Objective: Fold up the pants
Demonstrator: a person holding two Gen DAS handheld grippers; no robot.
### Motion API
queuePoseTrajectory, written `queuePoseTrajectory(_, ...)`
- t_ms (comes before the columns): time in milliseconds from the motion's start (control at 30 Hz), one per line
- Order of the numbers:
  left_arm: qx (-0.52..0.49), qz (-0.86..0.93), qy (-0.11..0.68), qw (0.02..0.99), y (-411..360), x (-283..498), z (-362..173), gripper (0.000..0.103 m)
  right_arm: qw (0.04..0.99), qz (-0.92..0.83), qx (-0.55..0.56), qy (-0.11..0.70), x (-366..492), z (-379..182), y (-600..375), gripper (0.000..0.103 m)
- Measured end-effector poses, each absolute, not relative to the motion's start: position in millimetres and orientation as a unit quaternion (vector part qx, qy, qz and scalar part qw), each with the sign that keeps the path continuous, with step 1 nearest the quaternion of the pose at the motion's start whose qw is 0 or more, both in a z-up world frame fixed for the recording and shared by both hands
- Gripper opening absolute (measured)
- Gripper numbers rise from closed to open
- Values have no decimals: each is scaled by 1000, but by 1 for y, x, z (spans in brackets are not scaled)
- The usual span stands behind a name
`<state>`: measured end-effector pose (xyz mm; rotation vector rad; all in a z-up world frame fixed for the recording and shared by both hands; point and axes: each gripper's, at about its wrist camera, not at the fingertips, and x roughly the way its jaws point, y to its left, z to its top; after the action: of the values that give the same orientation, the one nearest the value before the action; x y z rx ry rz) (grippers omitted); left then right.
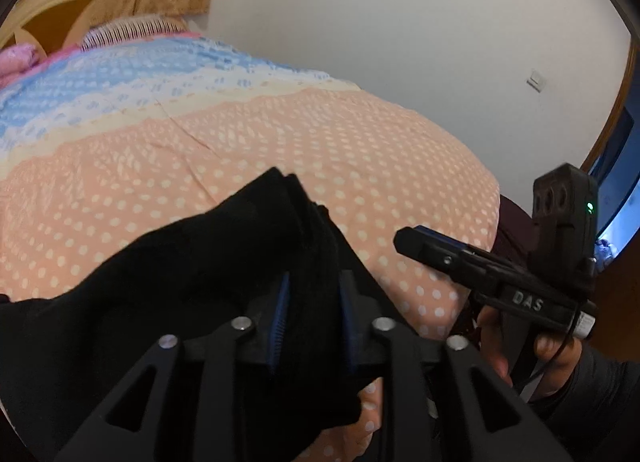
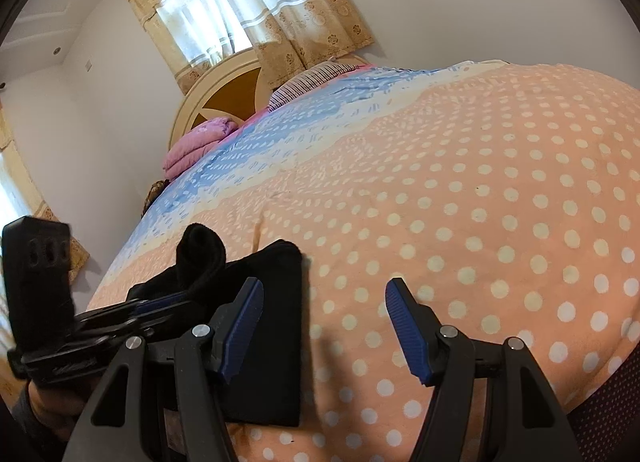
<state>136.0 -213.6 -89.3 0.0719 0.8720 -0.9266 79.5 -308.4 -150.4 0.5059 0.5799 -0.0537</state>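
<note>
Black pants [image 1: 224, 262] lie folded on the bed's peach dotted cover [image 1: 280, 142]. My left gripper [image 1: 312, 322] is shut on a bunched edge of the pants and lifts it off the bed; the blue pads are mostly hidden by the cloth. In the right wrist view the folded pants [image 2: 272, 342] lie flat at the lower left, with the left gripper [image 2: 160, 304] clamped on a raised fold [image 2: 200, 254]. My right gripper [image 2: 324, 326] is open and empty, just above the cover beside the pants' right edge. It also shows in the left wrist view [image 1: 404, 240].
The bed cover [image 2: 480, 202] turns blue and white farther up. A folded pink blanket [image 2: 200, 142] and a striped pillow [image 2: 312, 78] lie by the headboard [image 2: 224, 98]. Curtains [image 2: 248, 10] hang behind. The bed's near edge [image 2: 600, 378] is at the lower right.
</note>
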Motion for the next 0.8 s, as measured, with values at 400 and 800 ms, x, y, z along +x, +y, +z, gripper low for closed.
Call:
queuePoseTrajectory(400, 26, -365, 317, 875, -137, 113, -67, 101, 958, 38, 174, 223, 62, -108, -256, 65)
queuePoseTrajectory(800, -21, -259, 357, 897, -87, 143, -106, 101, 933, -19, 68, 354, 91, -135, -215, 23)
